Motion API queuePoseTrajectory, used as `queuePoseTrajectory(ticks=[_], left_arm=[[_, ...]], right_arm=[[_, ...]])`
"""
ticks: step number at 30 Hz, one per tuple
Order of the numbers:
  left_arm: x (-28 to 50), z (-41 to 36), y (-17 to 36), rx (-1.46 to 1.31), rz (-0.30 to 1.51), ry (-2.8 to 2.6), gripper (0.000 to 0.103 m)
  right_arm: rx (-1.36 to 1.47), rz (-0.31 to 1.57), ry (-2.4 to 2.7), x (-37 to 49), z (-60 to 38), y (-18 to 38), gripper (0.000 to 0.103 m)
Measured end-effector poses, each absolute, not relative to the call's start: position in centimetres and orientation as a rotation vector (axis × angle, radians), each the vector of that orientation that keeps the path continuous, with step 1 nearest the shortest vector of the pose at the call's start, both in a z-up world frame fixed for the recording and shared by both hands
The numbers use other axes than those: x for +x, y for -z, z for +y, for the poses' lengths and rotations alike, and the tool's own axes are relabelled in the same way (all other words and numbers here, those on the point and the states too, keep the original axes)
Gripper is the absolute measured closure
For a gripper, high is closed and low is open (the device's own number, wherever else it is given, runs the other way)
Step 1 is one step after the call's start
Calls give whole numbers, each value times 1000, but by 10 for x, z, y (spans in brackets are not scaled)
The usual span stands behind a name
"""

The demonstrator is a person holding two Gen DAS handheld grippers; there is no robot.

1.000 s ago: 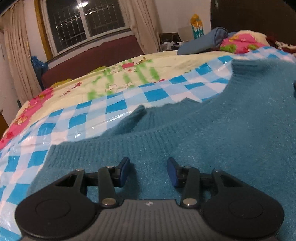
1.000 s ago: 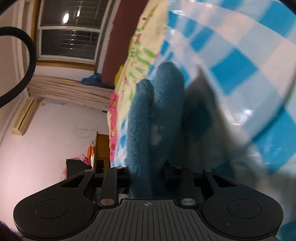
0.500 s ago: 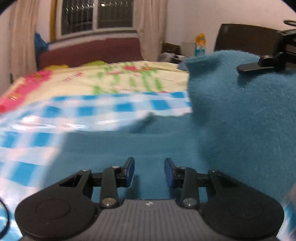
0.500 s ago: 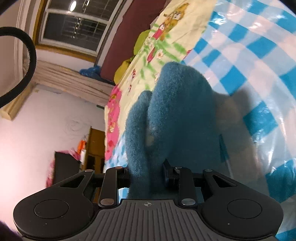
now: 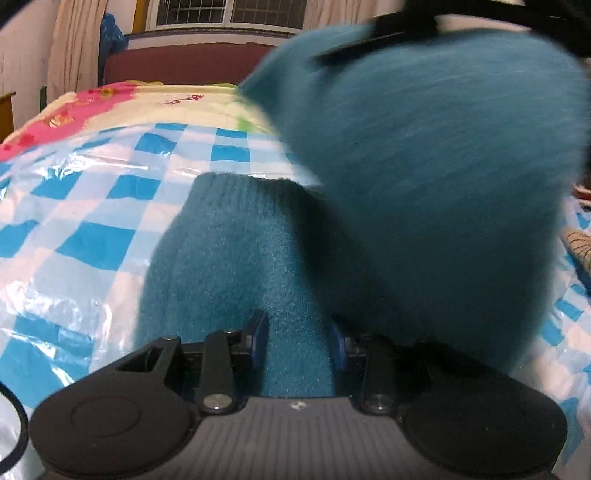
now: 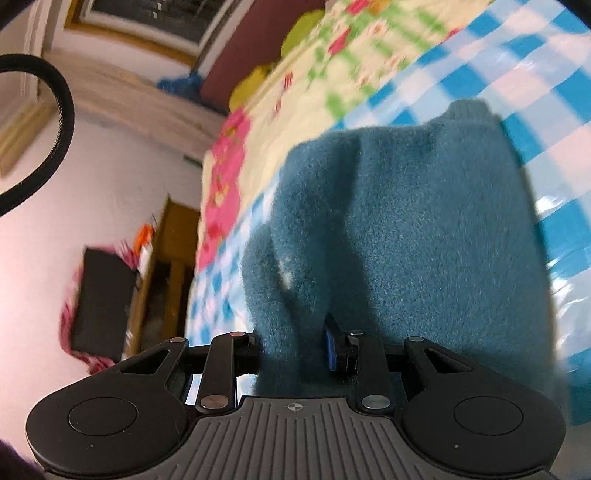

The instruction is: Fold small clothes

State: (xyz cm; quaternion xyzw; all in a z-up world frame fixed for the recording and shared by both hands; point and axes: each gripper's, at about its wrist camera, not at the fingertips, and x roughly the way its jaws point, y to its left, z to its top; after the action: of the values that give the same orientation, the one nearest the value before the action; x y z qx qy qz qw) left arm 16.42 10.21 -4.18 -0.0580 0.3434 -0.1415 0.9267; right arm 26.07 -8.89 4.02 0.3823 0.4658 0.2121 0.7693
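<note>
Pinching down hard, the right gripper (image 6: 293,349) has a thick bunch of the teal sweater (image 6: 406,240) clamped between its blue pads, and the knit hangs from it in a lifted swag above the bed. Over on the other side, the left gripper (image 5: 299,339) stands with its jaws fairly close either side of a ridge of the same sweater (image 5: 236,258); the cloth fills the gap, but whether the pads actually press on it I cannot tell, with the fuzz hiding the contact.

Beyond the left jaws a ribbed edge of the garment lies flat on the blue-and-white checked plastic sheet (image 5: 92,236), while a big blurred fold of it sweeps overhead, with dark gripper parts at the top of that view. Further out there's the flowered bedspread (image 5: 110,99) and the window (image 5: 229,14).

This looks like the fold-over itself: one side of the sweater being carried across the part that lies flat. Next, to my eye, the lifted edge needs laying down square on the lower layer before the right pads let go, or the thick knit will slump and skew.
</note>
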Motion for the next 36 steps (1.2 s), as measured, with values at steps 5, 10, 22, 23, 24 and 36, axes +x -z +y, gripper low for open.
queuePoseTrajectory(ticks=[5,10,22,23,24,36], left_arm=[[158,125,38,-201,718,296,66],[119,151,28,-263,697,265,66],[66,212,-32,-400,563,66,61],[70,211,-39,-391,539,77,59],[77,206,-46,-359,510,88,59],[135,165,-9,-223,720,156,66]], right_arm=[[768,1082,-438,272,-49,-18,75],[698,1117,-484,268,-37,-19,53],[569,1041,-596,256,-55,-55,47],[538,1024,-581,258,-55,-59,47],[499,1009,-569,259,-58,-61,47],[309,1026,-570,298,-27,-53,41]])
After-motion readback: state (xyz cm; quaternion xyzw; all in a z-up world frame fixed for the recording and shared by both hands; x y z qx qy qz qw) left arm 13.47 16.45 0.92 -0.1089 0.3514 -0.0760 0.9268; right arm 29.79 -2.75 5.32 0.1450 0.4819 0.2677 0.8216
